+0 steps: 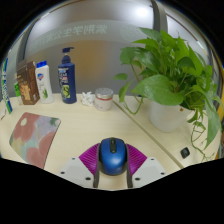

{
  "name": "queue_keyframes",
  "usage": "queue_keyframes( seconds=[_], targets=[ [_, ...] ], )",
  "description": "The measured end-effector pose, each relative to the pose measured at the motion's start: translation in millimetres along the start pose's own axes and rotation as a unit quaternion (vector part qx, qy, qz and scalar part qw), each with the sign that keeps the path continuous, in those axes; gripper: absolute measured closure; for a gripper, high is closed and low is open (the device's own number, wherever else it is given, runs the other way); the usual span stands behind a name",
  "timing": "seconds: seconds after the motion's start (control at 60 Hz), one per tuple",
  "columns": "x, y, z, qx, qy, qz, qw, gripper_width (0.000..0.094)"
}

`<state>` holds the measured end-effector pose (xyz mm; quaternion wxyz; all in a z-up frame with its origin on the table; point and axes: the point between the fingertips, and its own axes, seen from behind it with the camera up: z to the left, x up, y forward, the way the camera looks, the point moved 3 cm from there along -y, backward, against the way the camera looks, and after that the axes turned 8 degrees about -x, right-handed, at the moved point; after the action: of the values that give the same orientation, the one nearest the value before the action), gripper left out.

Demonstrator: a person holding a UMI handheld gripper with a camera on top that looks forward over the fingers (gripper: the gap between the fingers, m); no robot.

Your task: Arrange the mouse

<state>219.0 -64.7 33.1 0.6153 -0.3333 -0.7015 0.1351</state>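
Blue-black plastic computer mouse (112, 153) sits between magenta pads of tool (112, 160), at 6 o'clock from white-potted green plant. Tool seems clenched on mouse flanks. Judgement: light, rigid, smooth shell, slippery; hold at mid flanks, low on cream desk (90, 125).

We see the blue mouse (112, 153) gripped between the gripper's (112, 160) purple pads (91, 156). Beyond: potted plant (170, 75), blue bottle (67, 75), patterned mat (35, 135) on the desk (100, 125).
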Motion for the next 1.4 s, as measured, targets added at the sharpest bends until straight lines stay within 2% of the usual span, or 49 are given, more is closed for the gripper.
queue_keyframes(
  seconds=[0.217, 0.35, 0.417, 0.533, 0.6, 0.667, 0.75, 0.917, 0.983, 1.083, 1.1, 1.15, 1.4],
  targets=[
    [84.4, -97.9, 28.4, -0.044, 0.034, -0.080, 0.995, 0.0557],
    [139.8, -152.7, 88.8, -0.027, 0.046, -0.130, 0.990, 0.0558],
    [150.7, -162.9, 133.0, -0.005, 0.046, -0.135, 0.990, 0.0559],
    [130.1, -143.8, 212.2, 0.041, 0.049, -0.098, 0.993, 0.0560],
    [102.6, -117.4, 246.3, 0.057, 0.046, -0.049, 0.996, 0.0561],
    [74.4, -91.9, 270.9, 0.062, 0.033, -0.020, 0.997, 0.0560],
    [47.0, -66.9, 287.7, 0.057, 0.018, -0.002, 0.998, 0.0556],
    [14.3, -43.6, 302.3, 0.061, 0.012, 0.036, 0.997, 0.0456],
    [18.6, -44.4, 300.8, 0.059, 0.008, 0.028, 0.998, 0.0401],
    [23.3, -55.2, 297.7, 0.054, 0.003, 0.031, 0.998, 0.0091],
    [24.7, -58.5, 297.4, 0.054, 0.004, 0.031, 0.998, 0.0071],
    [30.4, -68.9, 292.9, 0.048, 0.006, 0.026, 0.999, 0.0092],
    [52.6, -155.7, 278.1, 0.024, 0.016, -0.005, 1.000, 0.0085]
  ],
)
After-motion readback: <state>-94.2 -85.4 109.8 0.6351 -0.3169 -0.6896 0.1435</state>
